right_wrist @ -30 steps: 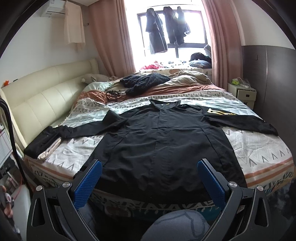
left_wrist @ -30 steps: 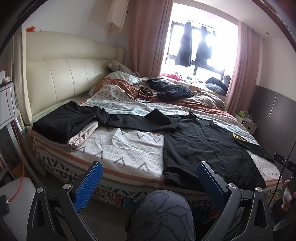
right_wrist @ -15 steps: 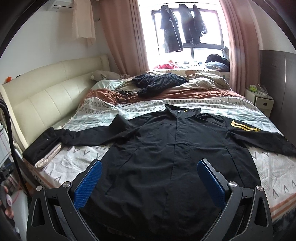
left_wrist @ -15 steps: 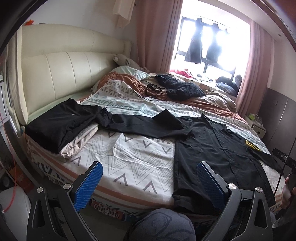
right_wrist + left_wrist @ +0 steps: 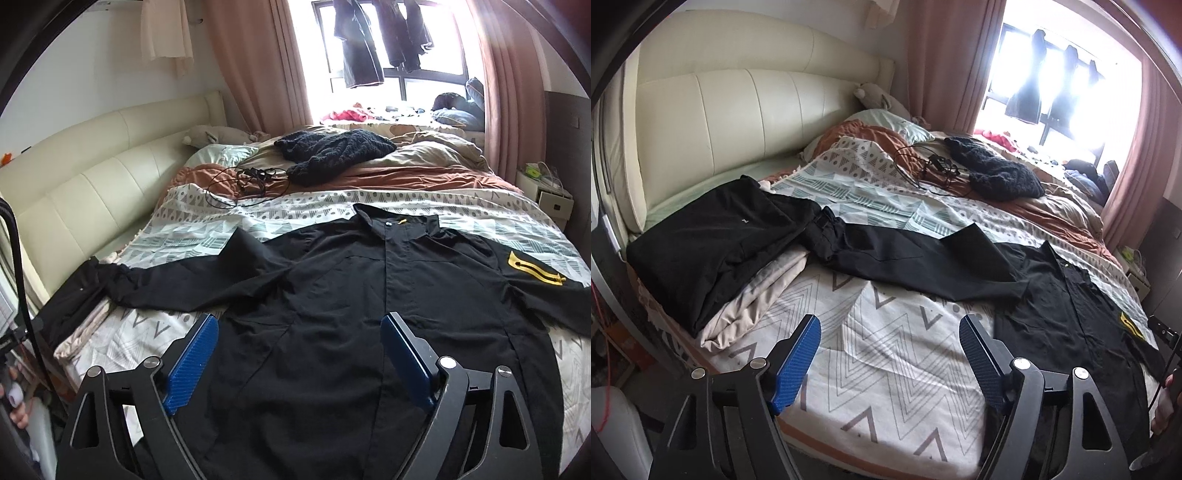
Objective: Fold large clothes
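A large black jacket lies spread flat, front up, on the patterned bedspread, with a yellow patch on its right sleeve. Its left sleeve stretches toward a stack of folded clothes. My left gripper hovers over bare bedspread just short of that sleeve, its jaws closing with nothing between them. Over the jacket's lower front my right gripper also has its jaws closing, and no cloth sits between the blue pads.
A dark knitted garment and a tangle of black cable lie further up the bed. A cream headboard stands at the left, a nightstand at the right. Clothes hang at the window.
Both grippers have moved forward over the bed, so the jacket and sleeve look much closer. The blue pads of both grippers now stand nearer together than before.
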### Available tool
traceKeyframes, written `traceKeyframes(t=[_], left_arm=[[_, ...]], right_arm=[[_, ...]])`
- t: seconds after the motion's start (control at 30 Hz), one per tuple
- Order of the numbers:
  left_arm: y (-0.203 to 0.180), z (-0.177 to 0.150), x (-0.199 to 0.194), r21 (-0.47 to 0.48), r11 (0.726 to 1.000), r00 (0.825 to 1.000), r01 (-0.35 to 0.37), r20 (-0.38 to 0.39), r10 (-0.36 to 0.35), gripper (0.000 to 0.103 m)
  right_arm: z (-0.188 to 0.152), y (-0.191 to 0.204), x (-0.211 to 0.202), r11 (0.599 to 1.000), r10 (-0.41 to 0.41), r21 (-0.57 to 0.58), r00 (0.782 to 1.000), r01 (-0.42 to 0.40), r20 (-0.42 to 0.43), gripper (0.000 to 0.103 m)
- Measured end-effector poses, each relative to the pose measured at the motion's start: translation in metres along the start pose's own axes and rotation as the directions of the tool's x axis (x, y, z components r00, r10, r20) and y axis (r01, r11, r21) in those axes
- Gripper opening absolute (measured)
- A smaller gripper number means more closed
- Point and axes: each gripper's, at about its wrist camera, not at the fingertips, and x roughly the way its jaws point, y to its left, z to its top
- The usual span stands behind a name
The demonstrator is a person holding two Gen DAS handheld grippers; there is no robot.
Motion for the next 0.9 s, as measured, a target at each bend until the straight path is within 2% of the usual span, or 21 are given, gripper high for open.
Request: traceKeyframes(t=[0.13, 0.3, 0.43, 0.53, 0.73, 0.8, 0.9], left_arm=[[0.011, 0.013, 0.036, -0.023, 0.999, 0.999, -0.033, -0.025, 0.032, 0.073], [0.030, 0.029, 0.077, -0.071, 0.996, 0.997, -0.058, -0.060, 0.054, 0.066], [0.047, 0.043, 0.106, -0.109, 0.990, 0.994, -0.088, -0.076, 0.080, 0.061], [0.058, 0.052, 0.131, -0.131, 0.985, 0.990, -0.111, -0.097, 0.098, 0.058], [0.074, 0.066, 0.180, -0.154, 0.968, 0.975, -0.197, -0.137, 0.176, 0.056], [0.082, 0.068, 0.195, -0.172, 0.957, 0.966, -0.233, -0.151, 0.208, 0.055], [0.093, 0.071, 0.217, -0.207, 0.940, 0.955, -0.271, -0.180, 0.236, 0.053]], right_arm=[[0.011, -0.002, 0.036, 1.000, 0.002, 0.008, 1.000, -0.002, -0.022, 0.086], [0.019, -0.005, 0.083, 0.999, 0.026, 0.035, 0.997, -0.023, -0.073, 0.072], [0.025, -0.004, 0.112, 0.999, 0.029, 0.033, 0.995, -0.026, -0.096, 0.068], [0.028, -0.001, 0.136, 0.999, 0.028, 0.022, 0.992, -0.025, -0.122, 0.061], [0.033, 0.004, 0.186, 1.000, 0.026, 0.019, 0.981, -0.023, -0.195, 0.044], [0.034, 0.004, 0.199, 0.999, 0.034, 0.026, 0.977, -0.029, -0.209, 0.037], [0.035, 0.002, 0.219, 0.998, 0.056, 0.043, 0.973, -0.047, -0.225, 0.032]])
